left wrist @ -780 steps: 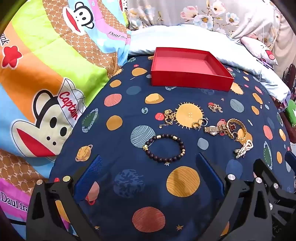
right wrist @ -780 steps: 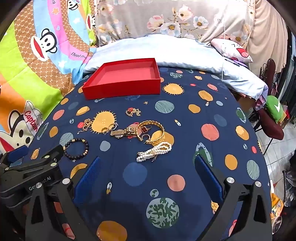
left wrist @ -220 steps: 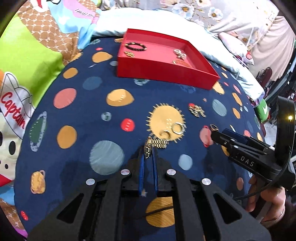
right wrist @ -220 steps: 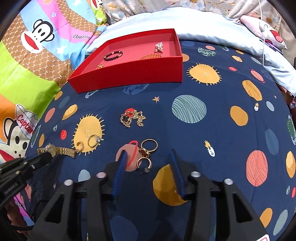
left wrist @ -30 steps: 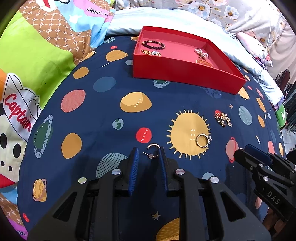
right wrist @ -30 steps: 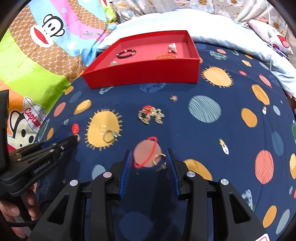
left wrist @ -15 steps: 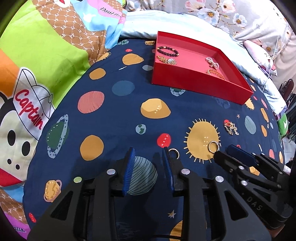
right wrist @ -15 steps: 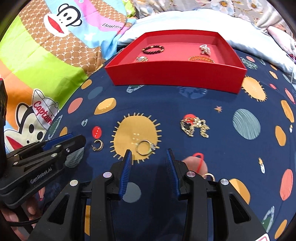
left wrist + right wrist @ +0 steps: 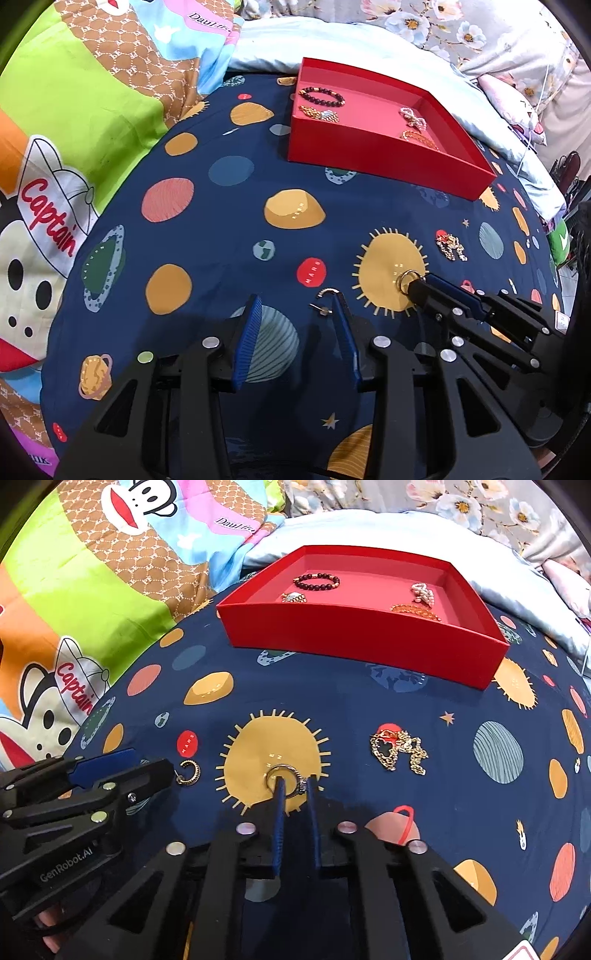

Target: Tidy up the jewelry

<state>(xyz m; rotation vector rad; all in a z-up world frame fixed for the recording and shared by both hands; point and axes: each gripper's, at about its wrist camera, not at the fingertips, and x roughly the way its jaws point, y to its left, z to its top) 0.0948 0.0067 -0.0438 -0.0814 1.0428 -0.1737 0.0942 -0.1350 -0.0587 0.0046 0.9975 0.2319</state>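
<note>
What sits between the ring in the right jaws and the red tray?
Nothing visible. The right gripper is shut on the ring; only bare bedsheet lies up to the red tray. The gold chain sits off to the right.

The whole foreground is a bed spread with a navy sheet printed with planets, suns and stars, lit evenly and brightly from above. Along its left side lies a bright quilt in green, orange, brown and pale blue with cartoon monkey faces and the word "Captain". At the head runs a pale blue satin bolster, and behind it grey cushions patterned with large white and pink flowers. Far to the right, past the bed's edge, a strip of light tiled floor shows beside something green that is too small to make out.
</note>
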